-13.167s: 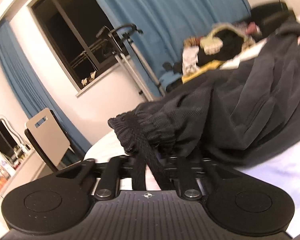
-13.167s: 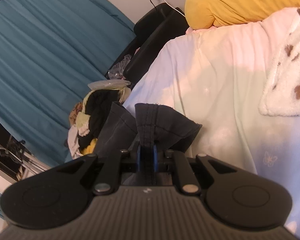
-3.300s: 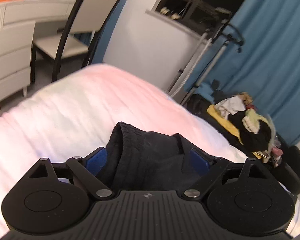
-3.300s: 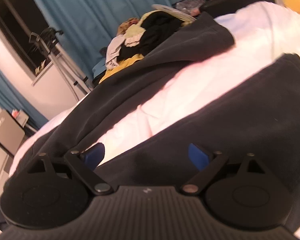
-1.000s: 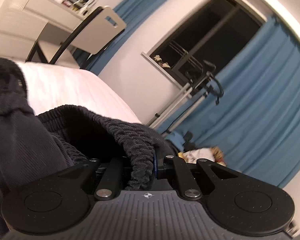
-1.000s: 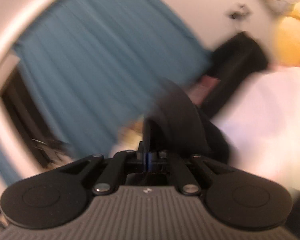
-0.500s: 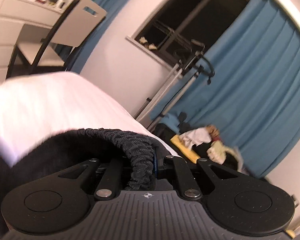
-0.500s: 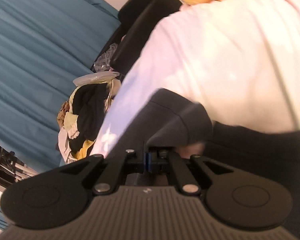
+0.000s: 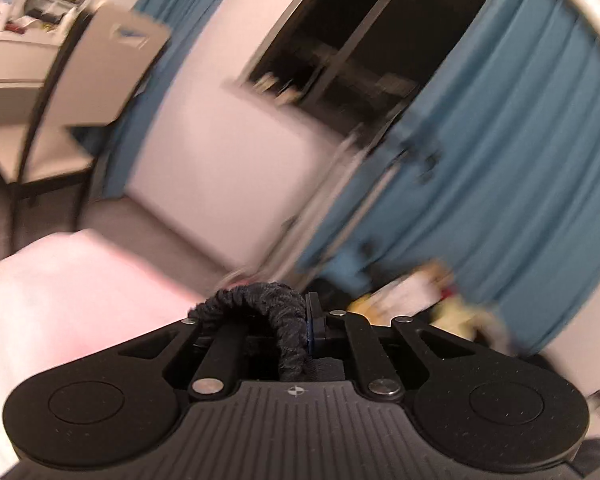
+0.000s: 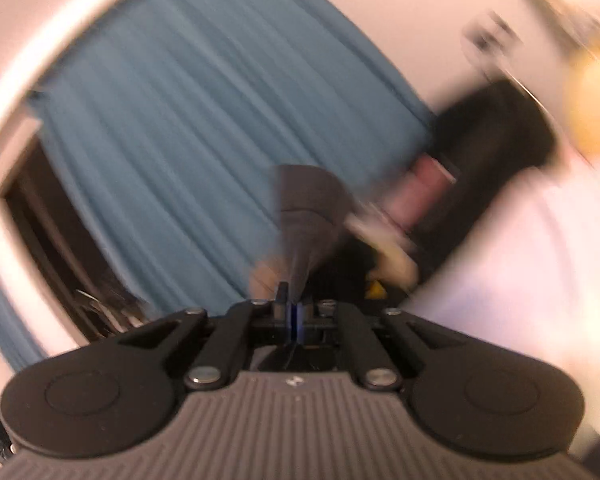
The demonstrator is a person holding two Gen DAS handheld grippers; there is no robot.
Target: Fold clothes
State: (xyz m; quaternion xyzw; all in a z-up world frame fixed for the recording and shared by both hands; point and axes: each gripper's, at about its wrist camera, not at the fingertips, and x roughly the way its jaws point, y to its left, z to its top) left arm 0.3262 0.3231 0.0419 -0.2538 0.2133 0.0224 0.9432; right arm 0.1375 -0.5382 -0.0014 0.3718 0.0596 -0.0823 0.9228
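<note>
The left tongs [image 9: 300, 322] are gripping the gathered elastic waistband [image 9: 260, 308] of a pair of dark trousers, the ribbed band arching up and over the left finger and pinched against the blue pad. The right tongs [image 10: 292, 314] are clamping a thin fold of the same dark cloth, most likely a leg hem [image 10: 304, 216], which is standing up as a narrow wedge straight ahead of the fingertips; this view is blurred, so the hem reading is a guess. Both ends are being held above the pale bed [image 9: 60, 280], which is lying below and to the left in the left wrist view. So the garment's long axis is running from one hand to the other, waistband left and hem right. Judging by that, the coming move is turning on bringing the two ends together or laying the span flat across the bed.
</note>
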